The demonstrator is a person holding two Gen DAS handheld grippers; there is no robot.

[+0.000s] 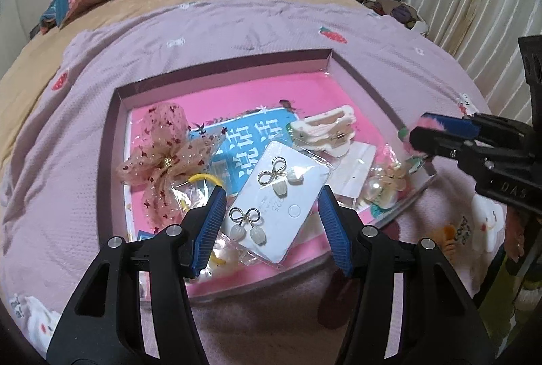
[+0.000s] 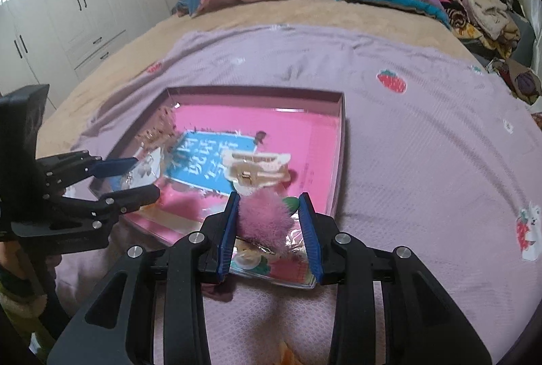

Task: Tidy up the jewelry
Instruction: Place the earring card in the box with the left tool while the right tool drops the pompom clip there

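The bedspread (image 1: 257, 36) is a lilac cloth with a fine waffle texture, totally matt. The tray (image 1: 216, 68) looks like cardboard with a shiny pink floor that catches glare. The earring card (image 1: 288, 195) is smooth white plastic or card inside a crinkly clear bag, and the bow earrings (image 1: 272, 177) look like polished metal. The bow (image 1: 162, 158) is sheer mesh fabric with glittery dots. The pompom (image 2: 266, 219) is fuzzy pink fluff. The hair claw (image 2: 257, 170) looks like glossy plastic. The left hand-held gripper (image 1: 272, 219) has ribbed blue pads on matt black plastic with silvery metal screws.
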